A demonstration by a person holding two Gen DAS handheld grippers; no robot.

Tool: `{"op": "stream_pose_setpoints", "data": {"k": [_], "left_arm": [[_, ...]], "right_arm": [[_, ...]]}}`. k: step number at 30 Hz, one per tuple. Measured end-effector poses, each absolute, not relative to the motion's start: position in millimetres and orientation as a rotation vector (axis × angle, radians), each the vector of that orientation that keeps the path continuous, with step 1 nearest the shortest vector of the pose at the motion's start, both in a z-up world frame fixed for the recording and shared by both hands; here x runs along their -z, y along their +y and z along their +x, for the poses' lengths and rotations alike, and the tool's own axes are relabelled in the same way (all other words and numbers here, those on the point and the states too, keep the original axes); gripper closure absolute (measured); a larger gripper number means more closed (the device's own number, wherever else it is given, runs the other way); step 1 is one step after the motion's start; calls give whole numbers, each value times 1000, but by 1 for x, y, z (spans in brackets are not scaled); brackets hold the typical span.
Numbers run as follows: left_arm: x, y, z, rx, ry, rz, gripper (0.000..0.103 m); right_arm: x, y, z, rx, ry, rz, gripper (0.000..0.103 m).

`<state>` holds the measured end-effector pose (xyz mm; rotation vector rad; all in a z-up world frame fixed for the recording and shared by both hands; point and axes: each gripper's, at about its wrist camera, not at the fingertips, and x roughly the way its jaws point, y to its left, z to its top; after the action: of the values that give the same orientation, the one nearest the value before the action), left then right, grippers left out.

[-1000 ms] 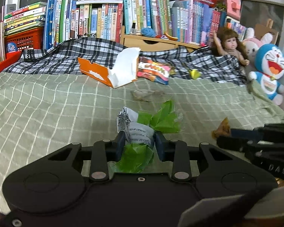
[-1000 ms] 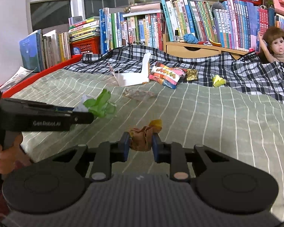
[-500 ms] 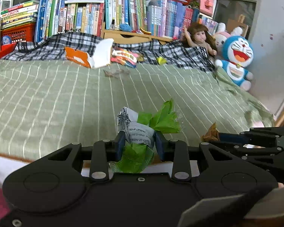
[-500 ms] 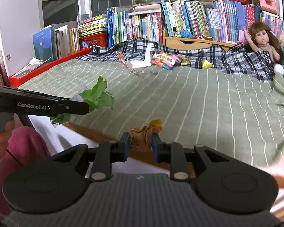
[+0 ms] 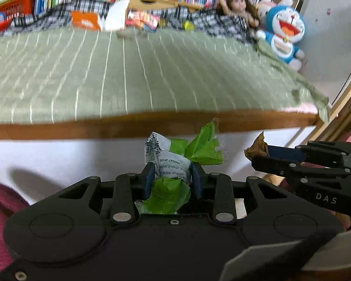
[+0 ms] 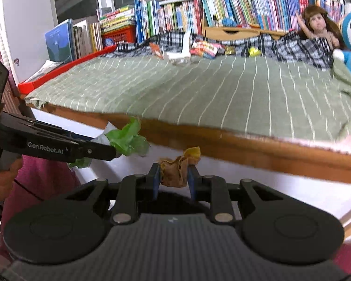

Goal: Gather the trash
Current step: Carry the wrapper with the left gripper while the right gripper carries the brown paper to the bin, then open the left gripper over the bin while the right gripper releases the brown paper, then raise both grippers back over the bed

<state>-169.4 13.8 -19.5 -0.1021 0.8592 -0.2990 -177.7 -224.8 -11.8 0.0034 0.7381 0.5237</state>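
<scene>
Two pieces of trash are in hand and clear of the bed [image 5: 152, 70], the green striped bedspread with its wooden front edge serving as the landmark here. In the left gripper [image 5: 173, 175] a crumpled green-and-white plastic wrapper [image 5: 187, 154] is pinched between narrowly set pads, held in front of and below the bed's wooden edge. In the right gripper [image 6: 173, 175] a scrunched brown-and-yellow paper wrapper [image 6: 177, 168] is clamped the same way, also just below that edge. So two items can be counted as picked up, though no bin or bag is seen in either view, and the drop-off is judged not yet done. More is left on the bed: at its far side, against the black-and-white checked blanket [image 6: 280, 44], an orange-and-white torn cardboard box [image 5: 98, 21] is lying, with a colourful snack packet [image 6: 203, 49] just beside it, a small yellow crumpled scrap [image 6: 254, 51] further along toward the brown-haired doll [image 6: 316, 23], and a clear crinkled film [image 5: 128, 34] on the green cover in front of the box. Collection is judged to be at an early-to-middle stage, with several pieces remaining.
</scene>
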Motion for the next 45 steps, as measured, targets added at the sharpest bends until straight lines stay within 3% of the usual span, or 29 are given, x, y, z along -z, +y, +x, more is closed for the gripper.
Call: {"op": "stream_pose_setpoints", "data": {"k": [7, 18, 20, 23, 29, 31, 34, 37, 45], "left_arm": [[48, 10, -168, 294, 973, -105, 73], [51, 5, -164, 290, 978, -92, 72], [51, 5, -164, 287, 975, -90, 72], [49, 6, -164, 282, 969, -87, 71], [43, 9, -164, 271, 943, -83, 54], [39, 10, -163, 273, 926, -80, 40], [28, 14, -158, 283, 890, -79, 27], [11, 18, -149, 285, 834, -73, 21], [-41, 33, -98, 219, 658, -43, 15]], "right_arm": [[31, -219, -186, -528, 803, 2, 72], [35, -220, -187, -525, 815, 9, 68], [34, -220, -186, -525, 815, 12, 54], [34, -221, -186, -529, 810, 20, 47], [30, -222, -183, -533, 799, 24, 43], [26, -223, -181, -534, 788, 28, 42], [16, -225, -174, -541, 759, 40, 40], [-1, -227, -162, -543, 714, 44, 37], [-41, -232, -106, -481, 594, 68, 30]]}}
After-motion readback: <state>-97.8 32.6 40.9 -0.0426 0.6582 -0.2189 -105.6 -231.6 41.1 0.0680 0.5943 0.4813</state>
